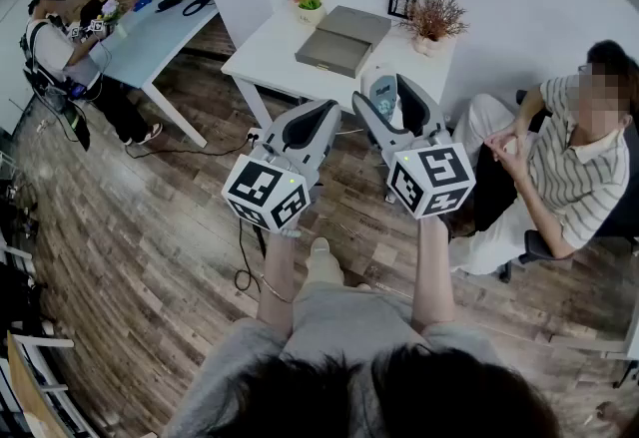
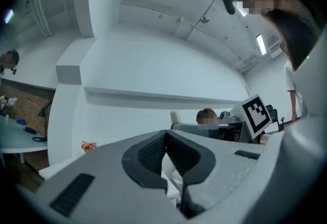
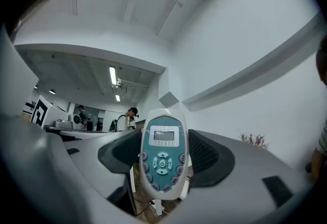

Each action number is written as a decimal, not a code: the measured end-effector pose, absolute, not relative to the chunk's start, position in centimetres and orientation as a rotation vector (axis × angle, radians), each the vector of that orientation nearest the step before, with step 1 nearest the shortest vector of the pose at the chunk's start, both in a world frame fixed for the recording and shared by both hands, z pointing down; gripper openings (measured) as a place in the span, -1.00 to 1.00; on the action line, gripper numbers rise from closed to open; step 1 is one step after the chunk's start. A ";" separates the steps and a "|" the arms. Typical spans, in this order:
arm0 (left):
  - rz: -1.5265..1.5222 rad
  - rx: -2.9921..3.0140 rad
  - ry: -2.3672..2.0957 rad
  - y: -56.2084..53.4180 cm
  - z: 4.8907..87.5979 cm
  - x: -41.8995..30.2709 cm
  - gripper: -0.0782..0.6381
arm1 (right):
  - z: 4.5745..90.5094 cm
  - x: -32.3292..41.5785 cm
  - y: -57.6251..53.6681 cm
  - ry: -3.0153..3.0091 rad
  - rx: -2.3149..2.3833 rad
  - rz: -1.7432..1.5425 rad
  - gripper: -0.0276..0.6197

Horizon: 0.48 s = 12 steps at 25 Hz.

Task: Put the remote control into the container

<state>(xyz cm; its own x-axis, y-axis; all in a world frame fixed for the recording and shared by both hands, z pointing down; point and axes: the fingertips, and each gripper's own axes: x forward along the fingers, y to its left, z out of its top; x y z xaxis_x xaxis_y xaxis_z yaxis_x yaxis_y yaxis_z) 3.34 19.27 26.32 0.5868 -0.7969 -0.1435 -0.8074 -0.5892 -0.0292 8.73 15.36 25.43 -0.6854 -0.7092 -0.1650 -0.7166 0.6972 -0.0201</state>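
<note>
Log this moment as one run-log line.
right gripper: shut on remote control, held aloft | left gripper: shut, empty | container: on white table

I can read no words, brands or numbers anywhere. The remote (image 3: 162,154) has a power symbol on its middle button; its small screen and the other button marks are too fine to read. The left cube (image 1: 268,192) and right cube (image 1: 431,181) carry only black-and-white square patterns.
</note>
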 end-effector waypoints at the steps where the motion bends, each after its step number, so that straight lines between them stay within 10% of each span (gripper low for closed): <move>1: 0.174 -2.715 1.376 19.2 26.3 3.3 -0.77 | 25.5 8.7 15.2 2.746 -1.162 0.071 -0.03; 12: 0.163 -2.717 1.372 19.0 26.6 3.6 -0.77 | 26.0 8.5 15.1 2.763 -1.163 0.076 -0.03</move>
